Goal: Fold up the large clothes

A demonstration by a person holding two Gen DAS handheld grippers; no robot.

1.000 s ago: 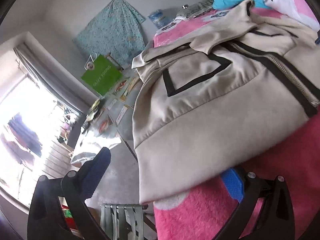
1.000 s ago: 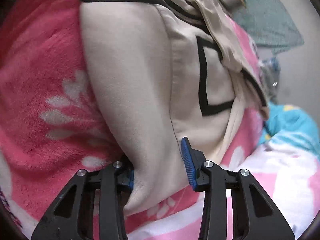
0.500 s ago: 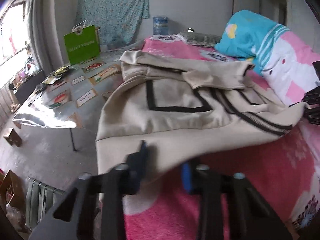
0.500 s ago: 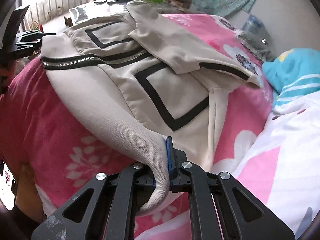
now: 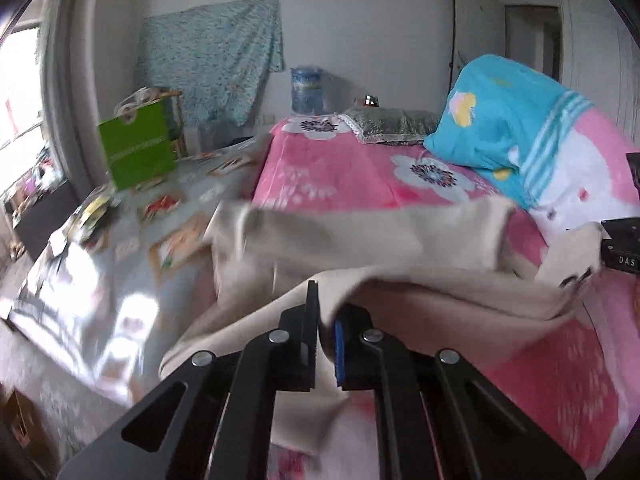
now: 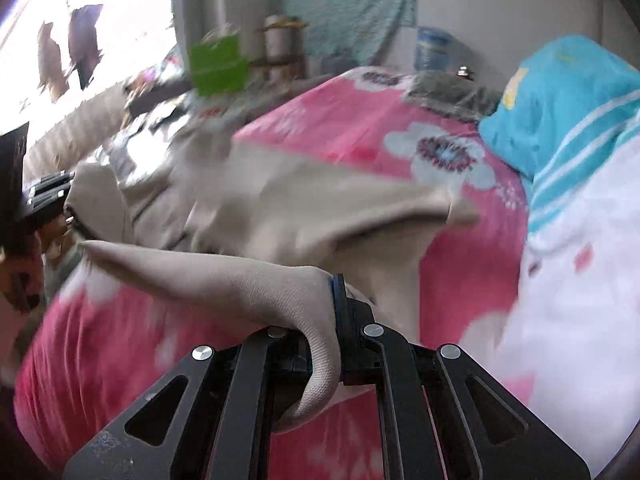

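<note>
A large beige jacket (image 5: 360,240) lies across the pink flowered bed (image 5: 328,172). Its near hem is lifted and doubled over the rest, so the black trim is hidden. My left gripper (image 5: 326,312) is shut on the hem at its left corner. My right gripper (image 6: 330,292) is shut on the hem of the jacket (image 6: 304,204) at its right corner. The right gripper shows at the right edge of the left wrist view (image 5: 620,240), and the left gripper at the left edge of the right wrist view (image 6: 44,196). Both views are blurred.
A blue, white and pink quilt (image 5: 532,128) is piled at the right of the bed. A grey pillow (image 5: 392,124) lies at the head. A shiny table (image 5: 100,248) with cards and a green bag (image 5: 136,148) stands along the bed's left side.
Both grippers closed on the jacket's near hem, lifted it and carried it forward over the garment. The black-trimmed front is now covered.
</note>
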